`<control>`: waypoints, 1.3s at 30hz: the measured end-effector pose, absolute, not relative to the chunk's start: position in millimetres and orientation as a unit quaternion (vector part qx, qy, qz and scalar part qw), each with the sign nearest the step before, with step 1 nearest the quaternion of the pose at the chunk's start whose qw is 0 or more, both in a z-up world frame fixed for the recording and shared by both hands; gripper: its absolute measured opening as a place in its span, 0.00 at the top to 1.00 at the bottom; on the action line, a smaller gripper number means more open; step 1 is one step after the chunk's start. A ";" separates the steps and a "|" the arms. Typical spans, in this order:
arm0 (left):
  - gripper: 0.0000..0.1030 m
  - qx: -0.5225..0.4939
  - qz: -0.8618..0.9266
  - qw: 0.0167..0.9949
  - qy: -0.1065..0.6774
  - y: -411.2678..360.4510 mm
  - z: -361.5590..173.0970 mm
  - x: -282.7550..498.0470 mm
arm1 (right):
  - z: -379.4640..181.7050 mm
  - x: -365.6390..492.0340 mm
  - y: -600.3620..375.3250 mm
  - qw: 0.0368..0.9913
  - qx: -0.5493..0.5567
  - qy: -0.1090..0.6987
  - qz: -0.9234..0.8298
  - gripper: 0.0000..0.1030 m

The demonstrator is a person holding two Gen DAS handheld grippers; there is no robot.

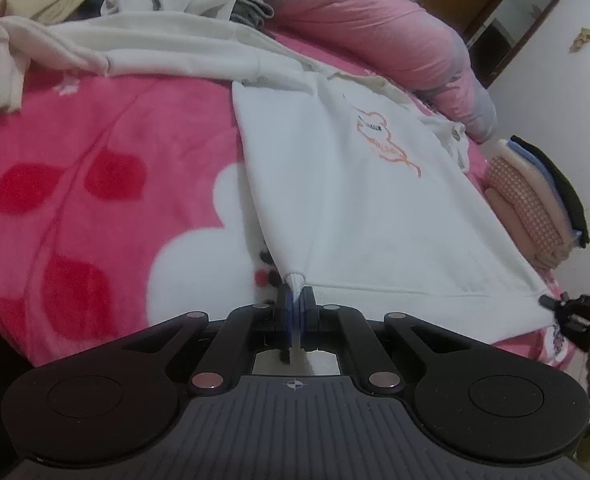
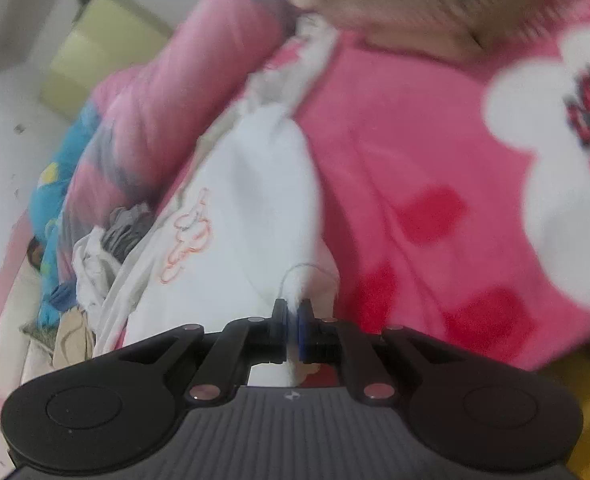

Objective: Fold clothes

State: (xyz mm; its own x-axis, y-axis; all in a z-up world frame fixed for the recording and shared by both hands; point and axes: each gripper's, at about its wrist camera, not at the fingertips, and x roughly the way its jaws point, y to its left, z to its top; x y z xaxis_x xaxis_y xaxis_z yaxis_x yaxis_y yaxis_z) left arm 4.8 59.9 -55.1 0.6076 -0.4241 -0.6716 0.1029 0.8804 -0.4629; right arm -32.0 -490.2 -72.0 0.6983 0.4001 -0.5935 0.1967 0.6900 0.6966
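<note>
Clearly mid-fold: both the left gripper and right gripper pinch the white sweatshirt's hem corners, spread on the bed, one sleeve outstretched, folded stack beside.

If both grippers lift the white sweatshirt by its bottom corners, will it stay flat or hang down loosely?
Probably it hangs: the white sweatshirt already drapes and creases on the pink blanket. Its sleeve would likely trail. Both the left gripper and right gripper pinch only corners.

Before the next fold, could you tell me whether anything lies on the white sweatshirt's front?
Nothing visible does: the white sweatshirt front is bare, both hand-held grippers, left and right, grip its hem, and the folded stack sits beside it.
</note>
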 end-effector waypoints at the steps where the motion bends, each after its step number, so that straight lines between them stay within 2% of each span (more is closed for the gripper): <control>1: 0.99 -0.190 -0.154 0.877 0.413 60.7 -49.3 2.7 | -73.5 -34.8 -492.0 0.832 0.398 0.381 0.061 0.95; 5: 0.99 -0.173 -0.163 0.880 0.412 59.9 -39.3 -2.9 | -55.2 -48.5 -492.1 0.853 0.378 0.354 0.064 0.96; 11: 0.95 -0.186 -0.167 0.848 0.467 56.4 -74.5 6.4 | -93.1 -40.4 -499.5 0.825 0.402 0.394 0.040 0.97; 14: 0.76 -0.201 -0.164 0.849 0.461 59.3 -71.9 3.3 | -96.7 -43.8 -503.4 0.820 0.420 0.385 0.049 0.94; 15: 0.67 -0.198 -0.165 0.850 0.459 58.0 -69.6 2.1 | -95.8 -44.2 -503.6 0.821 0.420 0.383 0.053 0.94; 16: 0.62 -0.195 -0.166 0.852 0.457 56.7 -67.2 1.0 | -95.0 -44.7 -503.9 0.822 0.419 0.382 0.057 0.94; 18: 0.59 -0.189 -0.167 0.855 0.453 54.2 -62.5 -1.2 | -96.7 -44.3 -504.8 0.820 0.420 0.385 0.058 0.92; 20: 0.59 -0.184 -0.169 0.858 0.450 51.6 -57.8 -3.5 | -101.0 -43.8 -503.8 0.817 0.423 0.387 0.062 0.91; 21: 0.63 -0.181 -0.170 0.859 0.448 50.3 -55.4 -4.6 | -103.0 -44.1 -503.2 0.816 0.426 0.386 0.059 0.91; 22: 0.76 -0.178 -0.171 0.860 0.446 49.0 -53.1 -5.7 | -105.0 -44.3 -501.8 0.817 0.430 0.381 0.053 0.93; 24: 0.89 -0.173 -0.173 0.863 0.442 46.4 -48.3 -8.0 | -104.4 -45.0 -497.2 0.824 0.422 0.375 0.042 0.97; 25: 0.92 -0.170 -0.174 0.864 0.440 45.1 -46.0 -9.1 | -98.4 -46.5 -493.5 0.834 0.407 0.371 0.036 0.97; 33: 0.95 -0.171 -0.192 0.857 0.446 46.3 -27.0 -20.0 | -41.7 -78.7 -486.5 0.876 0.357 0.324 0.021 0.98; 39: 0.97 -0.179 -0.181 0.825 0.505 42.3 -66.3 -17.0 | -77.6 -82.0 -496.0 0.850 0.379 0.366 -0.018 0.98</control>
